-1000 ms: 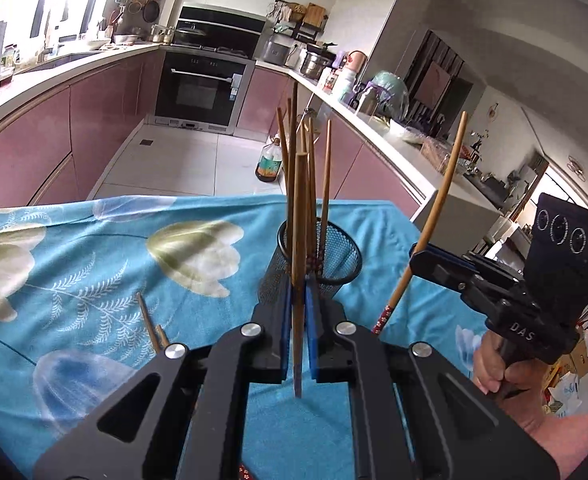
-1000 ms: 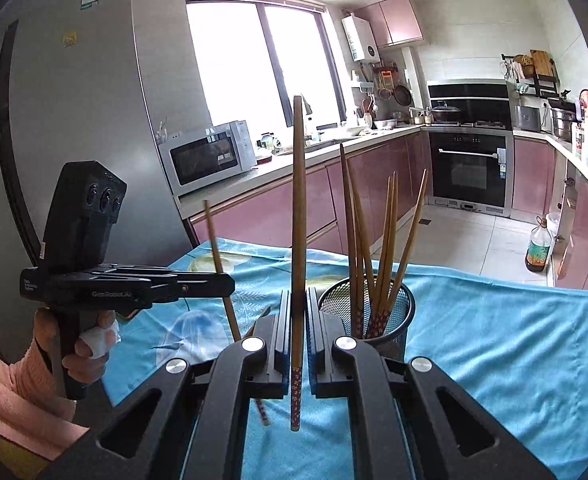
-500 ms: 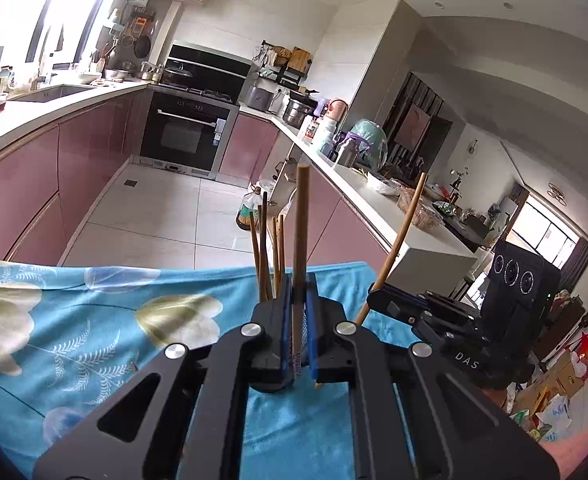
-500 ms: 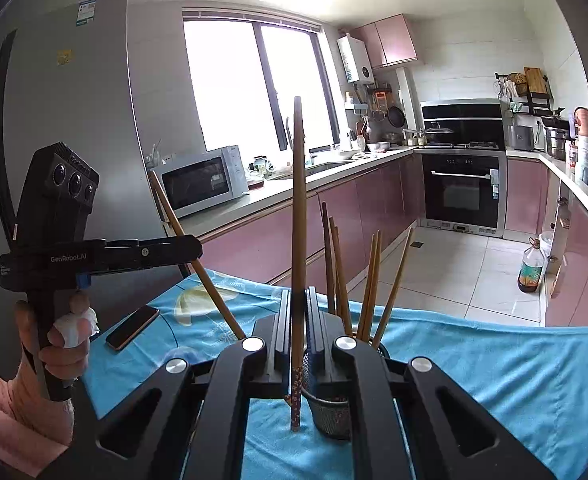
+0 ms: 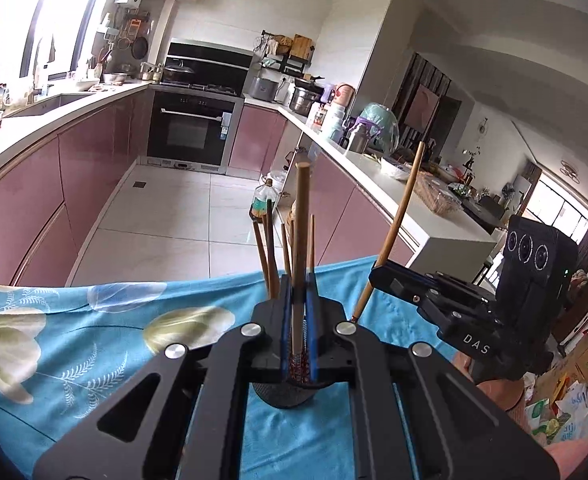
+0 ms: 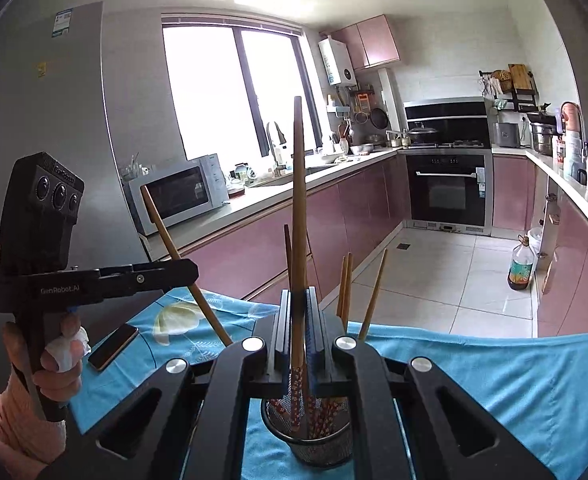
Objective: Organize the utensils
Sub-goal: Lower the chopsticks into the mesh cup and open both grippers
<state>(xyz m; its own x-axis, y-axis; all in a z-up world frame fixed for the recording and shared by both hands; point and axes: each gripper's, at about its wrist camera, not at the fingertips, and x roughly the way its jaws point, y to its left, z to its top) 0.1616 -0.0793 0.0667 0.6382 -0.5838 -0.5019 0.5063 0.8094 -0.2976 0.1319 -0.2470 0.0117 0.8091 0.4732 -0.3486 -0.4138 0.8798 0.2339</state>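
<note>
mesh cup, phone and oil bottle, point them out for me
mesh cup (image 6: pixel 318 446), right wrist view, on its black front wall
phone (image 6: pixel 114 347), right wrist view, on its dark face, lying on the blue cloth
oil bottle (image 6: pixel 519 269), right wrist view, on its label, standing on the floor

— Where am I working today? From my feed it looks like someone's home kitchen.

— I read it the same. I see pink cabinet fronts (image 6: pixel 278 248) running under a pale worktop, a built-in oven (image 6: pixel 448 188) with a hob and a lidded pot above it, and a microwave (image 6: pixel 178 192) beside a tall grey fridge (image 6: pixel 54 120).

— Anything else domestic?

— A sink tap by the big window (image 6: pixel 230 88), pans hanging on the wall, a water heater (image 6: pixel 336 62), an oil bottle (image 6: pixel 520 268) on the tiled floor. My left view also opens onto a living area past the cluttered counter (image 5: pixel 374 168), and a flowered blue cloth (image 5: pixel 94 320) covers the tabletop.
</note>
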